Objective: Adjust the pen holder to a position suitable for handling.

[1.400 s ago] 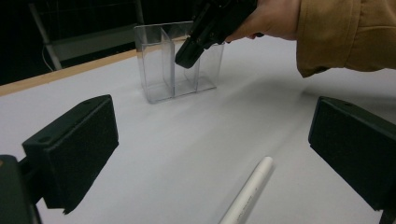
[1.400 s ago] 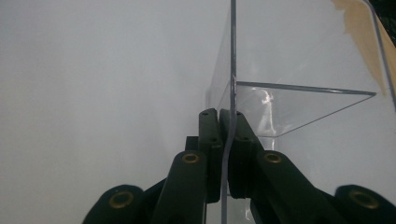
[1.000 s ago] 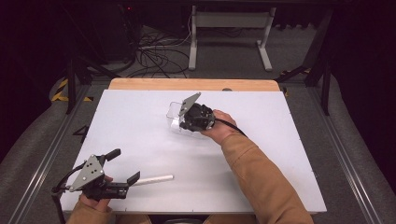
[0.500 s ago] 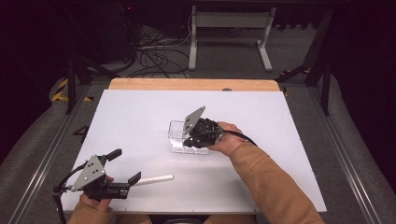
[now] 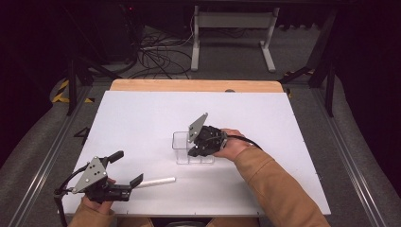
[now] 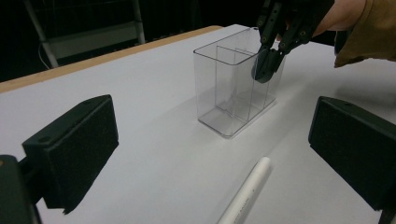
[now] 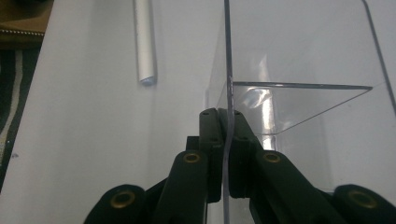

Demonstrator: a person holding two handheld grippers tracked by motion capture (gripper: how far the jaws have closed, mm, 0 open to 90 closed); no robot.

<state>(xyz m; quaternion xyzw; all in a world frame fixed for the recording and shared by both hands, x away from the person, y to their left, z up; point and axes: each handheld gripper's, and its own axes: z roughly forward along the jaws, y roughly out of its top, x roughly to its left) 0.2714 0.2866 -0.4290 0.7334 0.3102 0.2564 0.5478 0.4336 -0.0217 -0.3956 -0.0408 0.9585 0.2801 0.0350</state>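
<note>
Overhead, right gripper jaws pinch the clear organizer wall.

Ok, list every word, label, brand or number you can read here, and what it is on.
None. The clear container, the white tube, the white table and the black left claw and right claw carry no legible writing. The yellow-and-black floor marking is plain striping.

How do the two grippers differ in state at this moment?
The right gripper is shut on a wall of the clear container; the left gripper is open and holds nothing. The right is mid-table at the container's rim; the left is near the table's front edge, with the white tube lying in front of it. Both are hand-held.
</note>
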